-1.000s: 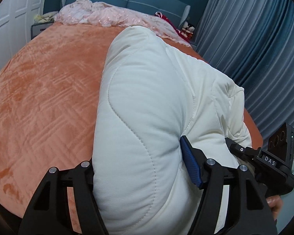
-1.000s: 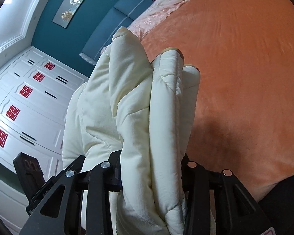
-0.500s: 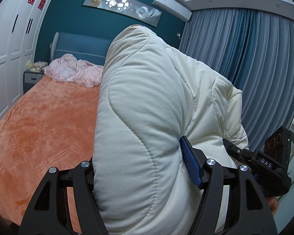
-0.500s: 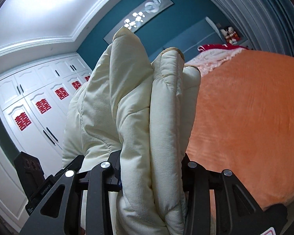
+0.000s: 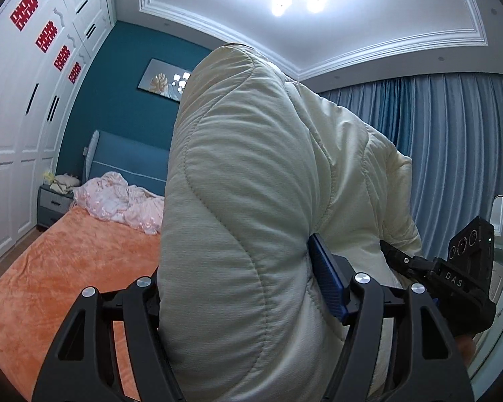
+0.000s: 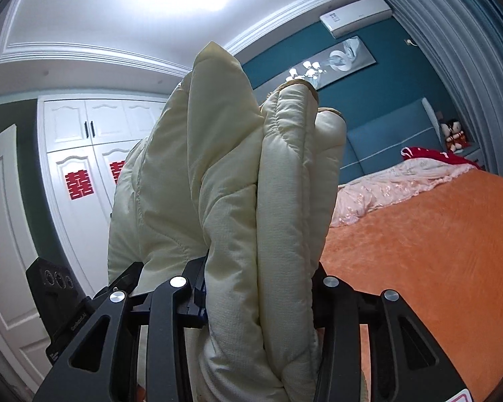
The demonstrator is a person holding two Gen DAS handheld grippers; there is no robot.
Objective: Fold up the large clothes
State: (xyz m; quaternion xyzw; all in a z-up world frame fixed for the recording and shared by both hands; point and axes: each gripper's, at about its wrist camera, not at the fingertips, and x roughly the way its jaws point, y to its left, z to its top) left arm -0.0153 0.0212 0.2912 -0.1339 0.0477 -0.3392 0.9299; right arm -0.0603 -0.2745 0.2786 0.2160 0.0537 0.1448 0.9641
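The left gripper (image 5: 238,288) is clamped on a thick bulge of the cream quilted jacket (image 5: 251,201); the right gripper (image 6: 258,288) pinches several bunched layers between its fingers. The jacket hangs lifted above the orange bedspread (image 6: 436,251), so flat folding seems not yet begun.

jacket (image 5: 251,207): 1 | bed (image 5: 67,268): 1 | nightstand (image 5: 52,206): 1 | wall pictures (image 6: 332,62): 1
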